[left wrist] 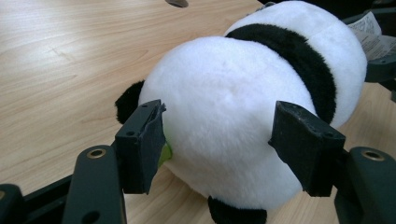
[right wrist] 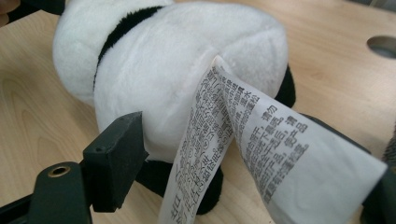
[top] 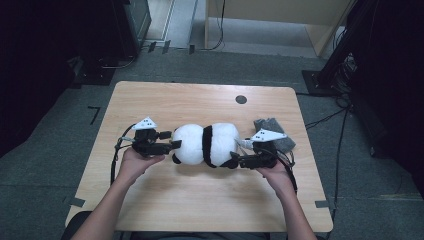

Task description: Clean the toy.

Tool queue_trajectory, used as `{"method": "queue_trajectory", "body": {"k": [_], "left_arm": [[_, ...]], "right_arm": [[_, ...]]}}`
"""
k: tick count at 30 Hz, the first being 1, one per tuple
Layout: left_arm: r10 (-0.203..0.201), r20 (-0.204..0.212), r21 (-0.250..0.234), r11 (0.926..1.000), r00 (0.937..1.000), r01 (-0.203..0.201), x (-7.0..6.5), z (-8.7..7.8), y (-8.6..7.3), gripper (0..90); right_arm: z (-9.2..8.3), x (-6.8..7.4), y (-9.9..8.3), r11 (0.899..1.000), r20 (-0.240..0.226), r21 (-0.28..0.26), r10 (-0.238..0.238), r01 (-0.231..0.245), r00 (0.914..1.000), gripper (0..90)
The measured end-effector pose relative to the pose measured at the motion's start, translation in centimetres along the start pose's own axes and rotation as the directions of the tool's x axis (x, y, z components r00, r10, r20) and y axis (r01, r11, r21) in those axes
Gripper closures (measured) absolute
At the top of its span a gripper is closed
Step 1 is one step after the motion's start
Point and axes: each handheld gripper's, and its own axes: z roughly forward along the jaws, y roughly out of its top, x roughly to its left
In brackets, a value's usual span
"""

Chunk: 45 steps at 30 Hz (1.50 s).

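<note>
The plush panda (top: 206,144) lay mid-frame on the table (top: 150,100). The left gripper (top: 172,139) bracketed it, jaws spread; the right gripper (top: 238,161), also spread, risked snagging the care label (right wrist: 261,154).

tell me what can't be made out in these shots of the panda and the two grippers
- Right gripper: in its own view the care label covers the far jaw, so its contact with the panda is unclear.
- Panda's face: turned away in each view.
- Grey cloth: partly behind the gripper's plate in the high view.
</note>
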Motion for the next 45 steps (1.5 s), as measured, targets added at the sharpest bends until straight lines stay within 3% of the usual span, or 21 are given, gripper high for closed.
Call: {"method": "queue_trajectory", "body": {"k": [6,9,14,20,22,25,28,31,35,36,39,41,43,45], "left_arm": [[0.007,0.012,0.010,0.9999,0.9999,-0.007,0.0,0.6,0.5,34.4],[0.014,0.016,0.014,0.9998,0.9998,-0.015,0.0,0.7,0.8,34.4],[-0.002,0.032,0.021,0.9998,0.9995,0.002,0.4,1.1,0.7,32.6],[0.002,0.043,0.016,0.9999,0.9991,-0.003,1.1,1.8,0.1,22.7],[-0.009,0.055,0.018,0.9998,0.9984,0.009,1.3,2.0,-0.1,19.8],[-0.062,0.078,0.033,0.9977,0.9950,0.059,1.7,2.1,-0.1,18.2],[-0.045,0.059,-0.013,0.9989,0.9973,0.045,1.2,1.5,0.5,21.1],[-0.043,0.090,-0.006,0.9990,0.9950,0.044,0.4,1.4,0.9,21.0],[0.038,0.013,0.021,0.9991,0.9992,-0.038,-0.6,2.5,0.8,18.9],[0.043,0.005,0.020,0.9989,0.9991,-0.043,-0.6,2.7,0.8,17.5],[0.017,0.018,0.024,0.9996,0.9997,-0.017,0.1,3.2,0.6,10.5],[-0.014,0.055,0.058,0.9983,0.9984,0.011,0.7,3.7,0.3,3.3],[0.000,0.088,0.062,0.9981,0.9961,-0.006,1.1,3.9,0.1,2.1],[0.008,0.088,0.036,0.9993,0.9961,-0.011,1.1,4.1,0.1,1.8]], "right_arm": [[-0.5,-0.1,-0.6,0.997,0.065,-0.054,-0.049,0.053,0.9967,20.2],[-0.5,-0.5,-1.0,0.998,0.091,-0.036,-0.044,0.047,0.9949,20.3],[-0.5,-1.5,-1.5,0.999,0.094,-0.006,-0.035,0.035,0.9949,20.3],[-0.9,-2.7,-1.5,1.000,0.112,-0.018,0.022,-0.021,0.9934,19.2],[-1.3,-3.3,-1.5,0.999,0.125,-0.033,0.035,-0.031,0.9916,16.4],[-1.8,-4.4,-1.5,0.995,0.133,-0.064,0.085,-0.077,0.9875,15.2],[-2.2,-5.3,-1.6,0.991,0.126,-0.087,0.110,-0.099,0.9858,14.0],[-2.3,-6.0,-1.6,0.992,0.155,-0.083,0.105,-0.093,0.9824,13.5],[-1.8,-6.9,-1.7,0.992,0.189,-0.065,0.114,-0.104,0.9753,13.5],[-1.7,-7.1,-1.8,0.992,0.197,-0.064,0.120,-0.110,0.9729,13.5],[-1.3,-7.7,-1.8,0.992,0.212,-0.057,0.126,-0.116,0.9691,13.5],[-1.1,-8.2,-1.8,0.991,0.221,-0.053,0.131,-0.122,0.9665,13.6],[-0.7,-8.9,-2.1,0.990,0.223,-0.030,0.138,-0.135,0.9650,15.8],[-0.4,-9.6,-2.4,0.992,0.243,-0.001,0.126,-0.130,0.9617,19.2]]}}
